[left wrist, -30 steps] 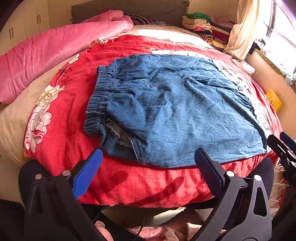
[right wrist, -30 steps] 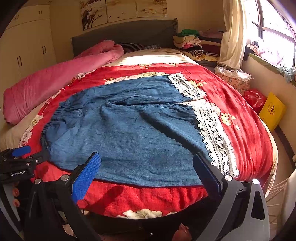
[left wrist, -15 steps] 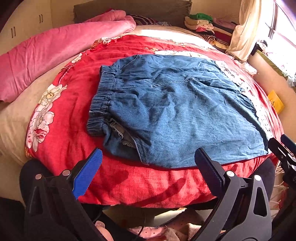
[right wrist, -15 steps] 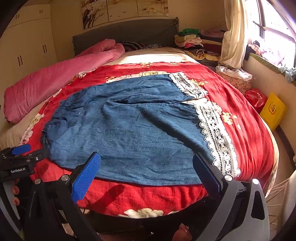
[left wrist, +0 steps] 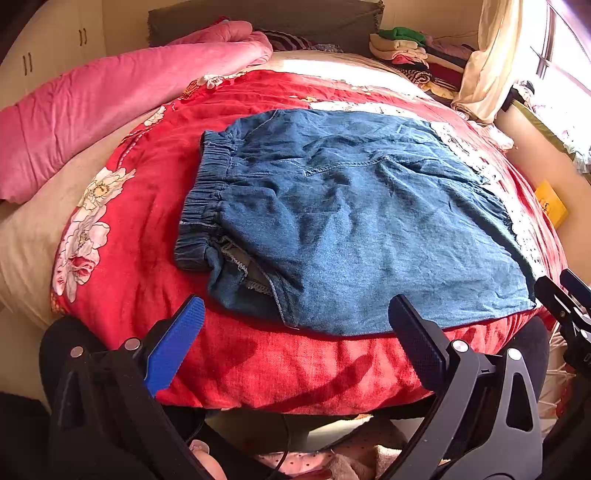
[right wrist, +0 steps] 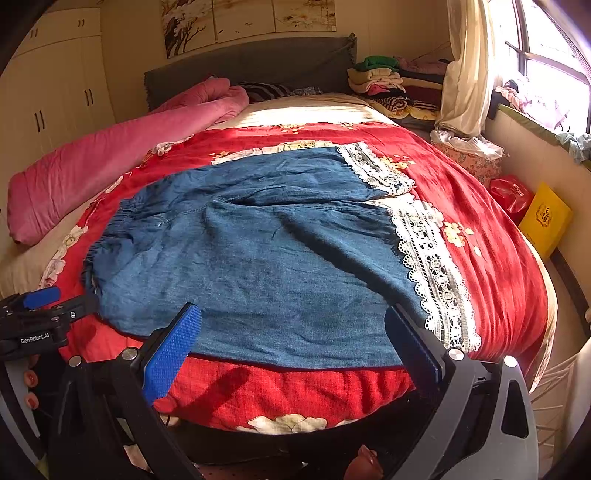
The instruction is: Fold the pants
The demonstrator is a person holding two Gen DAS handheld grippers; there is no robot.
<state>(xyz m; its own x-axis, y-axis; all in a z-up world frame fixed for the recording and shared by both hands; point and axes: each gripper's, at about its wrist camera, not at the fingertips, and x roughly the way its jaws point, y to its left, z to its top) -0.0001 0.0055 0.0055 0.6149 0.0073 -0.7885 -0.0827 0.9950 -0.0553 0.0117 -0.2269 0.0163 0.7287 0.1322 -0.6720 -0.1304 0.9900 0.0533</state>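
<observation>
Across the red floral bedspread (right wrist: 491,236) lie the blue denim pants with white lace hems (right wrist: 258,254), flat, unfolded, near the bed's front edge. Left gripper (left wrist: 295,328) fingers spread wide, holding nothing, off the bed edge at 6 o'clock of the pants. Right gripper (right wrist: 291,328) likewise agape and empty, at 6 o'clock of the cloth.

Left wrist view only: elastic gathered waistband (left wrist: 207,199) at 9 o'clock, with an inside seam turned out just below it. The other gripper's tip pokes in at 3 o'clock.

Right wrist view only: both legs' lace trim (right wrist: 432,280) at 3 o'clock, far leg at 12 o'clock, three-panel tree painting (right wrist: 247,22) above the grey headboard (right wrist: 258,62), red bag (right wrist: 511,190). White text "GenRobot.AI" reads on the left gripper body at 9 o'clock.

Both views: rolled pink quilt (right wrist: 110,166) at 10 o'clock, stack of folded clothes (right wrist: 384,81) at 1 o'clock, yellow box (right wrist: 545,218) at 3 o'clock; its print is unreadable.
</observation>
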